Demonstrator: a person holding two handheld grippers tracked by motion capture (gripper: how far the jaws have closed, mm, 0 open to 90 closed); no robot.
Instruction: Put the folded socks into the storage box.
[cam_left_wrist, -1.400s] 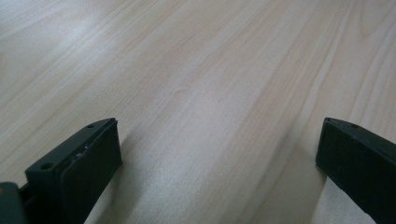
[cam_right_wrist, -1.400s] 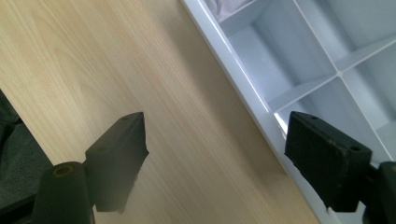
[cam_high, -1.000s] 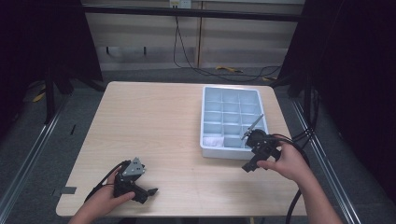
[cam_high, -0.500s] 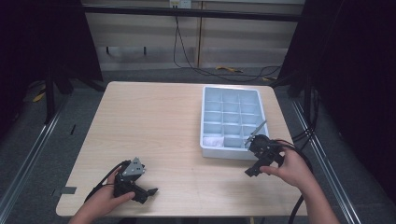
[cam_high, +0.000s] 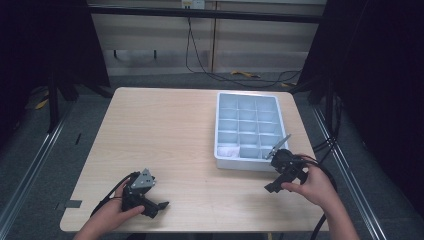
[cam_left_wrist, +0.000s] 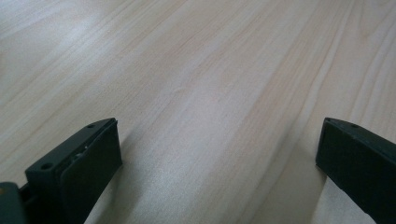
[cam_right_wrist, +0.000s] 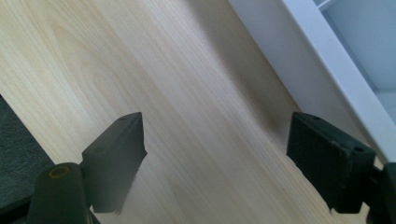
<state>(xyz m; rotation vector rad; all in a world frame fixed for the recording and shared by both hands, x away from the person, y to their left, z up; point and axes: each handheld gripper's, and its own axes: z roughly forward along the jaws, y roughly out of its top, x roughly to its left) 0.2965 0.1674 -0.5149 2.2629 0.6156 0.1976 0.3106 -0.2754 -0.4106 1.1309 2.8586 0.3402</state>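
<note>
Wooden bench (cam_high: 180, 135) held a pale blue plastic tray with many boxes (cam_high: 220, 131). Both grippers, left (cam_left_wrist: 219, 154) and right (cam_right_wrist: 215, 158), had fingers spread, holding nothing. The right one could bump the tray.

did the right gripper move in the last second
Yes. In the high view the right gripper has drawn back from the compartment tray toward the table's near edge; a second ago it sat at the tray's near-right corner.
</note>
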